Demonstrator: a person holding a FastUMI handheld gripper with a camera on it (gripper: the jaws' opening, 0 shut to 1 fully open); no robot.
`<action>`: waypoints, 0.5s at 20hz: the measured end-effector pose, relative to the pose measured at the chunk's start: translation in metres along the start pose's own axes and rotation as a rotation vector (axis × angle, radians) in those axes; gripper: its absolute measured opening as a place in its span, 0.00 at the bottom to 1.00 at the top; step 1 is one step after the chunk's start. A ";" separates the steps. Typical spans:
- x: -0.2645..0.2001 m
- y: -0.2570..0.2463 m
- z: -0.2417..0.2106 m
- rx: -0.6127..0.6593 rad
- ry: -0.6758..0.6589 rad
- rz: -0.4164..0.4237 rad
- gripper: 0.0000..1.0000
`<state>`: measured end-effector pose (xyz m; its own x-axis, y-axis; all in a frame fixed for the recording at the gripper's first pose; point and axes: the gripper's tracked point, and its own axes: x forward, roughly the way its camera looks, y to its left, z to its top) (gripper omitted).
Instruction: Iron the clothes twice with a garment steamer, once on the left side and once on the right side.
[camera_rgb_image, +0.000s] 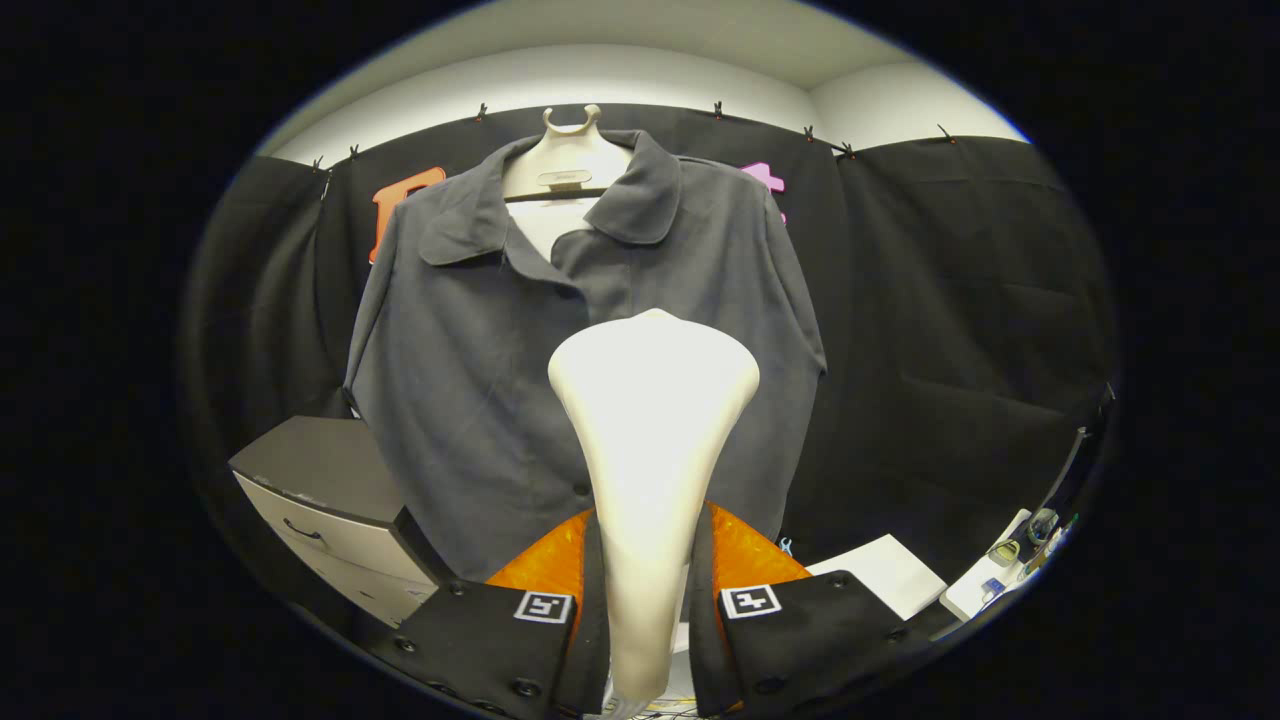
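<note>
The gripper (650, 610) has its jaws closed tight on the neck of the white steamer (652, 420), one on each side. The steamer stands straight up, its wide smooth head on top, right in front of the shirt (470, 370). The shirt is dark grey, soft cloth with a collar, hanging on a pale hanger (567, 160). A drawer cabinet (330, 500) stands beside its bottom corner.

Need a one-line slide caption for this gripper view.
Hand-held gripper shut on a white garment steamer, its head raised before the front of a dark grey collared shirt on a hanger.
</note>
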<state>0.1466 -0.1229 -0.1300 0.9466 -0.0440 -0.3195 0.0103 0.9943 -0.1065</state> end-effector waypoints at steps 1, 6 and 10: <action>0.004 -0.005 0.007 0.000 -0.009 -0.005 0.40; 0.030 -0.021 0.036 -0.004 -0.042 -0.014 0.40; 0.052 -0.034 0.053 -0.002 -0.065 -0.026 0.40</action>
<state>0.2127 -0.1537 -0.0931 0.9648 -0.0635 -0.2551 0.0348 0.9927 -0.1157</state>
